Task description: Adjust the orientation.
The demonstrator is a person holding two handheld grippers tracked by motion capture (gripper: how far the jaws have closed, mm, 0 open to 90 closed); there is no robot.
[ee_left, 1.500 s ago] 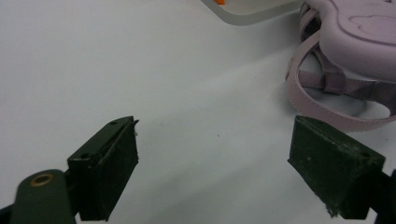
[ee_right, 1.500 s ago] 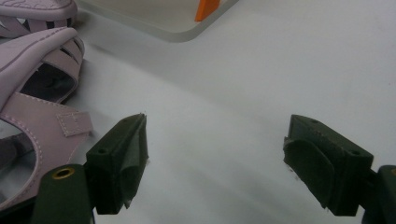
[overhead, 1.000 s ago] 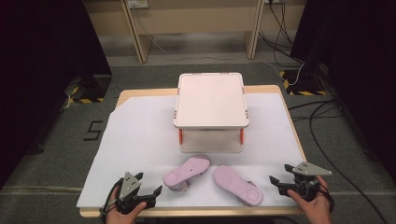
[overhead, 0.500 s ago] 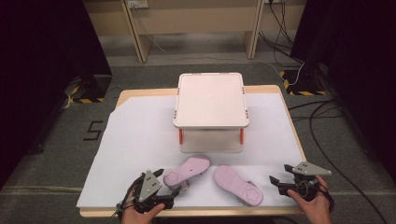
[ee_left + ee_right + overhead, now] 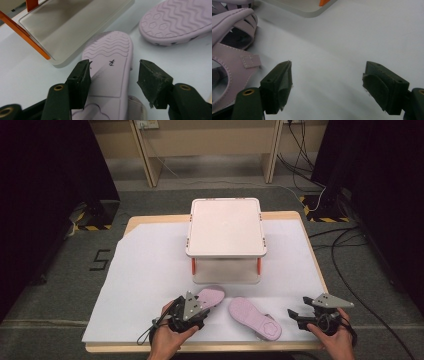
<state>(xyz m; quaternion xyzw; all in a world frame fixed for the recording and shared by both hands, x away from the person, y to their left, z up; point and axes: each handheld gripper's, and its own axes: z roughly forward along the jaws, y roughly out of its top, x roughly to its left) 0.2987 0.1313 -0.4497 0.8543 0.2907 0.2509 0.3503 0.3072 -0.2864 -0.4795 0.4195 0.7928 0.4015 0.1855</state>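
On the white-papered table (image 5: 150, 270), your left gripper (image 5: 112, 75), jaws just closing, straddles the upturned lilac rubber sandal (image 5: 112, 57); centre before squeezing, right gripper (image 5: 327, 82) wide and empty.

The left sandal (image 5: 110, 72), at the lower middle of the left gripper view, looks like matt lilac rubber, its sole moulded in wavy ridges with a smooth heel patch, and the right sandal (image 5: 229, 60), at the left of the right gripper view, shows stitched, leather-like straps. The white sheet (image 5: 145, 270) over the table looks like smooth matt paper, with a pale wooden edge (image 5: 210, 347) showing along the bottom of the high view. The box (image 5: 225, 227) at the centre looks like smooth plastic with a faint sheen and orange clips, and the jaw pads (image 5: 153, 85) are dull black rubber, scuffed at the edges.
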